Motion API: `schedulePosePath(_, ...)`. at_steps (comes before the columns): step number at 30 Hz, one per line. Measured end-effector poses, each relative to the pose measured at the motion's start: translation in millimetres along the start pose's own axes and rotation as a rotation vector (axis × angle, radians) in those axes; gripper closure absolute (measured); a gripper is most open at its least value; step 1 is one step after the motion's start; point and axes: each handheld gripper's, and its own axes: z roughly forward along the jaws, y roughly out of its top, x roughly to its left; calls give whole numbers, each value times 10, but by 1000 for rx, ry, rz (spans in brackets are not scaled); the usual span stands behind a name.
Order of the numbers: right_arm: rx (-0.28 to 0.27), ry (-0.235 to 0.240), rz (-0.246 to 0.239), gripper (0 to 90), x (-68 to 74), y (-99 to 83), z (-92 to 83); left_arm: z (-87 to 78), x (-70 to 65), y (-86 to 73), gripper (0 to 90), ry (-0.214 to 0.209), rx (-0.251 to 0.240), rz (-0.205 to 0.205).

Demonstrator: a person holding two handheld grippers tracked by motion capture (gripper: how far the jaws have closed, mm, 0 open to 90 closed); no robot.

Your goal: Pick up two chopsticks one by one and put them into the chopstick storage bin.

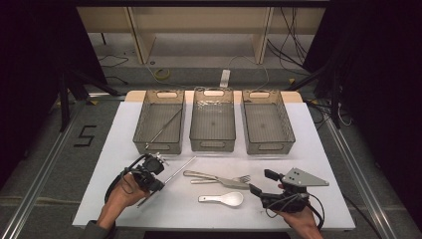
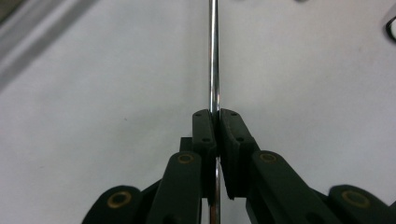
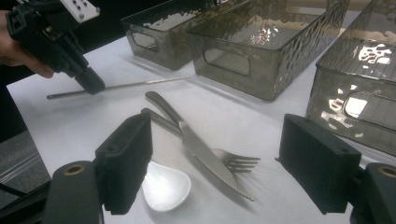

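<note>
My left gripper is shut on a thin metal chopstick that lies slanted over the white table at the front left. In the left gripper view both pads pinch the chopstick, which runs straight ahead from my left gripper. My right gripper is at the front right, open, with nothing between its jaws. The right gripper view, from my right gripper, looks over a knife, a fork and a white spoon, with the left gripper holding the chopstick beyond them.
Three smoked plastic bins stand in a row at the back: left, middle, right. A second metal chopstick lies in the left bin. Knife and fork and spoon lie between the hands. Dark floor surrounds the table.
</note>
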Motion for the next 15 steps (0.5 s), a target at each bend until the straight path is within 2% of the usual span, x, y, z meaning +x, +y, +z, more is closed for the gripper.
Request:
schedulePosePath(1,0,0,-1,265,1,0,0,-41,-4,7,851,-2,-23,-3)
schedulePosePath(7,0,1,-1,265,1,-1,-1,-202,-25,26,850,-34,-76,10)
schedulePosePath(13,3,1,-2,265,4,0,2,-309,69,4,850,-83,-128,-7)
schedulePosePath(15,4,1,0,265,1,-1,4,-362,78,11,850,-83,-150,-11)
